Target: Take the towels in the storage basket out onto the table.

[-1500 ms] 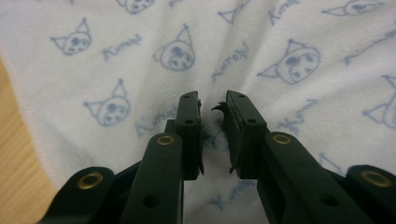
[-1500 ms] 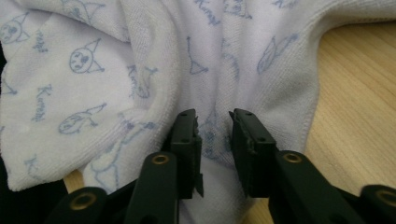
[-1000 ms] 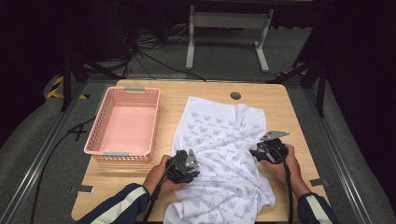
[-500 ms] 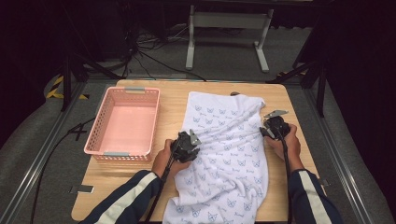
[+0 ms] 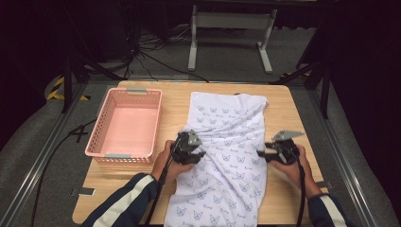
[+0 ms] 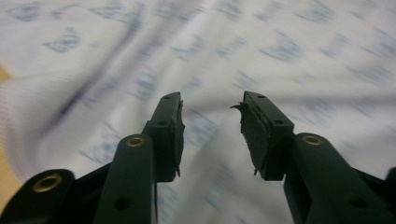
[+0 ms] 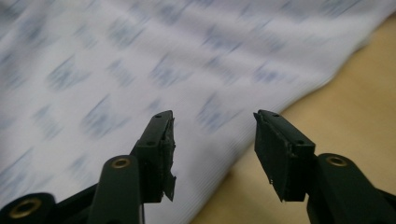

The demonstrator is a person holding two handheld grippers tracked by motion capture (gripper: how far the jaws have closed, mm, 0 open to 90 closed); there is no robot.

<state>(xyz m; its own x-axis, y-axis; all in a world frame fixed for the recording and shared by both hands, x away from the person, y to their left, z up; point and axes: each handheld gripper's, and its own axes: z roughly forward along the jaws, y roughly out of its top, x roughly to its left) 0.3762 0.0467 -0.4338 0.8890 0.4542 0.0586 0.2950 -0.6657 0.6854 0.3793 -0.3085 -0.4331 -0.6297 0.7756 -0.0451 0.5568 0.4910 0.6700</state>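
A white cloth with a small blue print (image 5: 227,137) lies lengthwise down the wooden table (image 5: 175,97), its near end hanging over the front edge. My left gripper (image 5: 195,151) rests over the cloth's left edge and my right gripper (image 5: 265,154) at its right edge. In the left gripper view the left gripper (image 6: 212,100) has just been opening, with nothing between its pads and the cloth (image 6: 261,51) below. In the right gripper view the right gripper (image 7: 214,116) has also just been opening and holds nothing, above the cloth's edge (image 7: 140,60) and bare wood (image 7: 345,116).
A pink plastic basket (image 5: 124,91) stands empty on the left part of the table, close to my left hand. A strip of bare wood runs along the table's right side (image 5: 288,113). Beyond the far edge are a metal stand (image 5: 227,23) and cables on the floor.
The cloth was wider and rumpled; it now lies smoother and narrower. Both hands pushed away from the person, then the right came back a little. Both grippers' jaws stand wider.
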